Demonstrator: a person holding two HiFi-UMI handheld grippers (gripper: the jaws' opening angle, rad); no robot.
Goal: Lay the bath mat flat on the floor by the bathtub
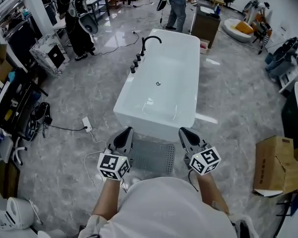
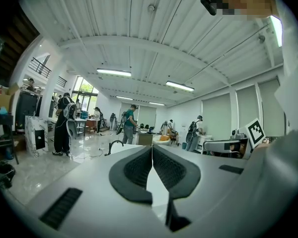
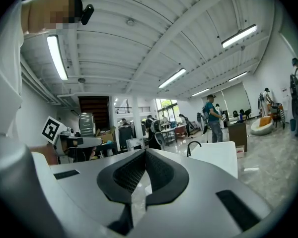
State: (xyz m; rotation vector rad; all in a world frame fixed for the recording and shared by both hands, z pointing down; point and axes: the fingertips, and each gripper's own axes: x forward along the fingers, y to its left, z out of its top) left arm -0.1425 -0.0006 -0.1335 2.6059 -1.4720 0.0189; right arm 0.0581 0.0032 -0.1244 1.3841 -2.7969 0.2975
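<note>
The grey bath mat (image 1: 151, 155) lies spread on the marble floor against the near end of the white bathtub (image 1: 159, 83). It shows between my two grippers in the head view, and its near edge is hidden by my body. My left gripper (image 1: 125, 132) is held above the mat's left side, shut and empty. Above the mat's right side my right gripper (image 1: 185, 131) is likewise shut with nothing in it. In the left gripper view the left gripper (image 2: 151, 148) points level across the room, pads pressed together. The right gripper (image 3: 145, 152) looks the same, with the tub's black faucet (image 3: 192, 146) beyond.
Cardboard boxes (image 1: 280, 165) stand at the right. A white power strip (image 1: 87, 124) with a cable lies left of the tub. A person in a teal shirt (image 1: 178, 6) stands beyond the tub by a dark cabinet (image 1: 206, 26). Cluttered shelves (image 1: 10, 98) line the left.
</note>
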